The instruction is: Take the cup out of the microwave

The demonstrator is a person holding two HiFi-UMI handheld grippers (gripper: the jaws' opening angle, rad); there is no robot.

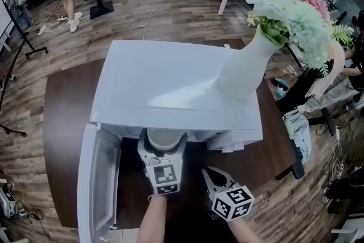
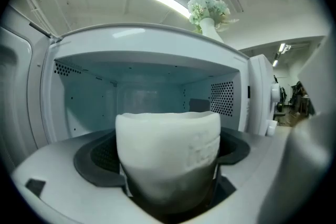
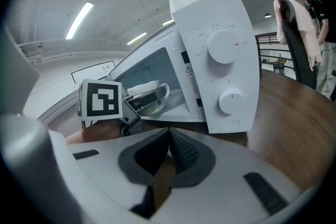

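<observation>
A white cup sits at the mouth of the open white microwave, with my left gripper shut on it, one jaw on each side. In the left gripper view the cup fills the gap between the jaws, with the empty microwave cavity behind it. The right gripper view shows the cup with its handle just inside the opening. My right gripper is shut on nothing, low in front of the microwave's control panel. Its closed tips touch each other.
The microwave door hangs open to the left. A white vase of flowers stands on the microwave's top at the right. The microwave rests on a dark brown table. People, desks and chairs stand farther off.
</observation>
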